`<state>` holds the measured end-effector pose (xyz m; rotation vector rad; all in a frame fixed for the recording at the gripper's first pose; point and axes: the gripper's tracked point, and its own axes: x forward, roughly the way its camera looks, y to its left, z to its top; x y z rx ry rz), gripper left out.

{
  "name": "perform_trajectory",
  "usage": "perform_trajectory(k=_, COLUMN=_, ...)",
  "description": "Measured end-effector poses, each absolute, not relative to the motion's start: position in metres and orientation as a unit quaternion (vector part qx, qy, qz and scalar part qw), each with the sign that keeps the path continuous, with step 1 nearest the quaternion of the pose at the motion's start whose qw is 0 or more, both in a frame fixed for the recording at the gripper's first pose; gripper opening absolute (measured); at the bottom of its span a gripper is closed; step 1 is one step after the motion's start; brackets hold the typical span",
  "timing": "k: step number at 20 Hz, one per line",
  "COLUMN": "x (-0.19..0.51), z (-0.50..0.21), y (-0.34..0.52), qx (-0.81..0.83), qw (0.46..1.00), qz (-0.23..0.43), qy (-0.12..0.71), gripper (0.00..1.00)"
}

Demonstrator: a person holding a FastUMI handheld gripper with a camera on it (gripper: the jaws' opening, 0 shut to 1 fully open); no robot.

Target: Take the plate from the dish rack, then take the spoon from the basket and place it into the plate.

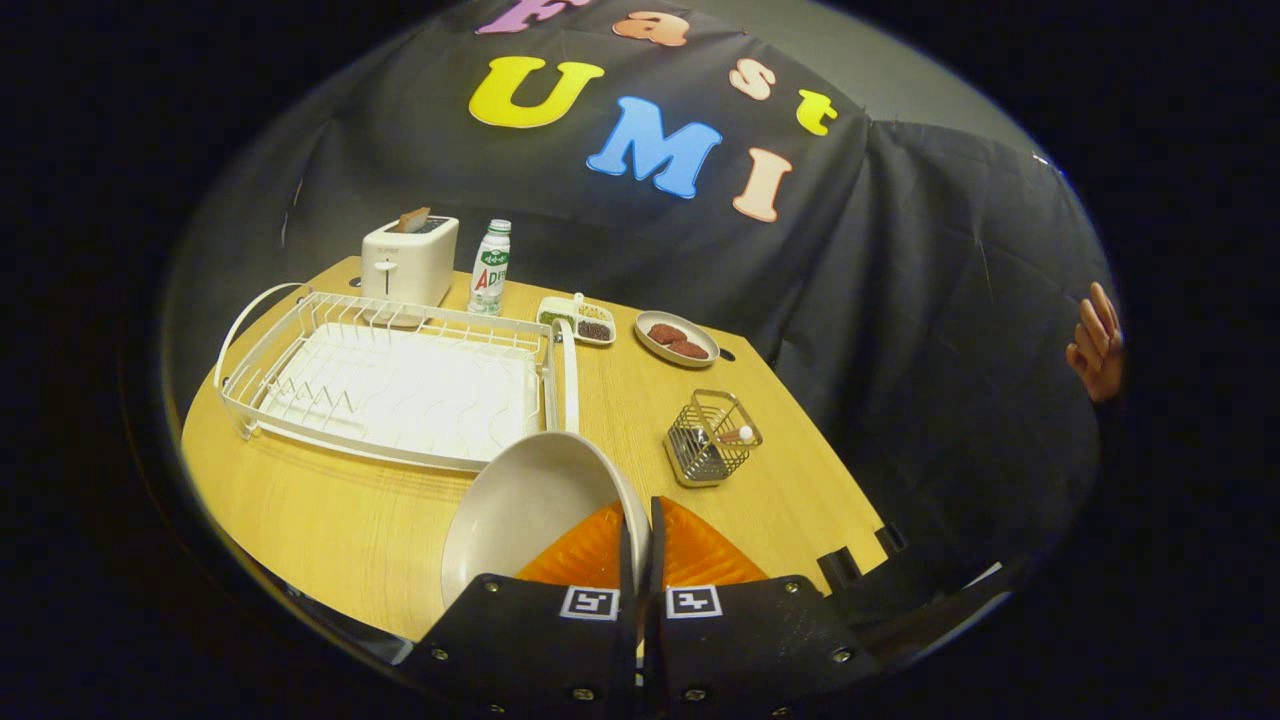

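My gripper (640, 535) is shut on the rim of a pale grey plate (525, 515), with one orange finger (590, 555) inside the plate and the other behind the rim. The plate hangs tilted above the wooden table (300, 510), just in front of the white wire dish rack (400, 380), whose tray is bare. To the right, beyond the fingers, stands a small wire basket (710, 440) with the spoon's white-tipped handle (738, 434) sticking out of it.
At the table's back stand a white toaster (408, 262) and a small bottle (490, 268). A divided tray of grains (578, 320) and an oval dish with brown patties (677, 338) lie behind the basket. A person's hand (1095, 345) shows far right.
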<state>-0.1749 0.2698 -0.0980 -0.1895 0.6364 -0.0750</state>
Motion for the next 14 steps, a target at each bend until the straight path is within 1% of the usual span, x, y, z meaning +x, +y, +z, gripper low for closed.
perform_trajectory(k=8, x=-0.175, z=-0.141, y=0.259, qx=-0.051, qw=0.931, qz=-0.057, qy=0.356, gripper=0.03)
perform_trajectory(k=14, x=-0.176, z=-0.178, y=0.265, qx=-0.033, qw=0.919, qz=-0.052, qy=0.391, gripper=0.03)
